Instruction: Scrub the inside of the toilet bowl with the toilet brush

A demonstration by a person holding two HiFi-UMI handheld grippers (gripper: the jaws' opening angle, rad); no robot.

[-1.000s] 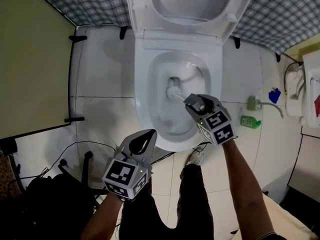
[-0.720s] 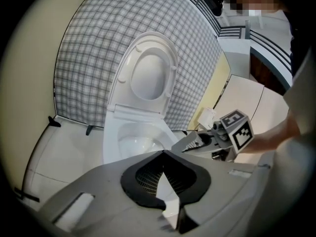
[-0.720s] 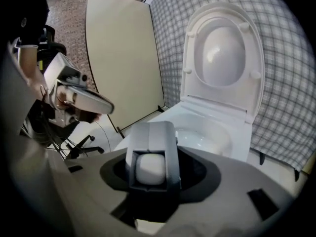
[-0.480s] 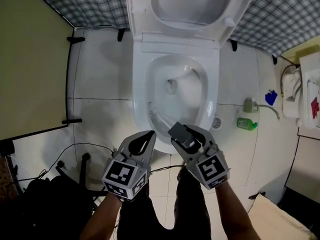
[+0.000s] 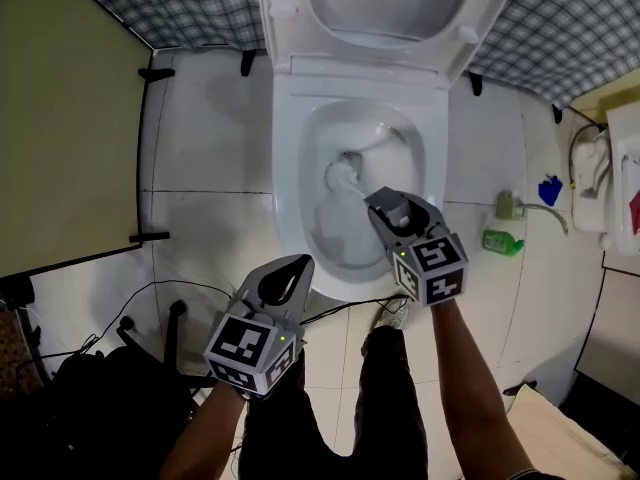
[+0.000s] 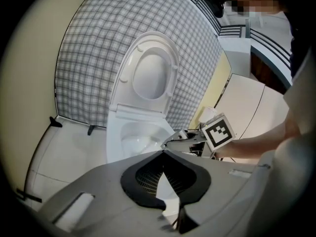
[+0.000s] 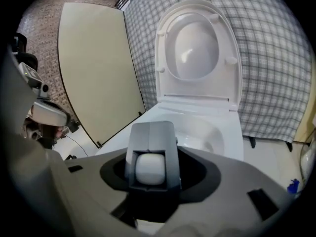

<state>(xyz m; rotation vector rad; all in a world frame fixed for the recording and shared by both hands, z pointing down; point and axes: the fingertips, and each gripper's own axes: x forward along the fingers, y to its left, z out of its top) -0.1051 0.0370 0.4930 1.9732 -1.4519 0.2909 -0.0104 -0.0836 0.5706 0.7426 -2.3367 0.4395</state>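
Observation:
The white toilet bowl [image 5: 300, 218] stands open with its lid [image 5: 385, 13] raised against the checked wall. The toilet brush head [image 5: 343, 175] is down inside the bowl, close to the drain. Its pale handle [image 5: 362, 194] slants back to my right gripper [image 5: 386, 208], which is shut on it. In the right gripper view the handle's rounded white end [image 7: 149, 168] sits in a grey holder between the jaws of the right gripper [image 7: 149, 149]. My left gripper [image 5: 301, 264] hangs off the bowl's front left rim. The left gripper [image 6: 163, 152] has its fingertips together with nothing in them.
A green bottle [image 5: 500, 240], a hose valve [image 5: 508, 206] and a blue item [image 5: 549, 189] lie on the floor to the toilet's right. A beige partition [image 5: 60, 118] stands at the left. Cables [image 5: 150, 296] and a black bag [image 5: 90, 398] lie at the lower left. The person's leg [image 5: 385, 398] stands behind the bowl's front.
The right gripper drew the brush back to the bowl's front left wall, then pushed it forward again to the drain area. The left gripper stayed in place.

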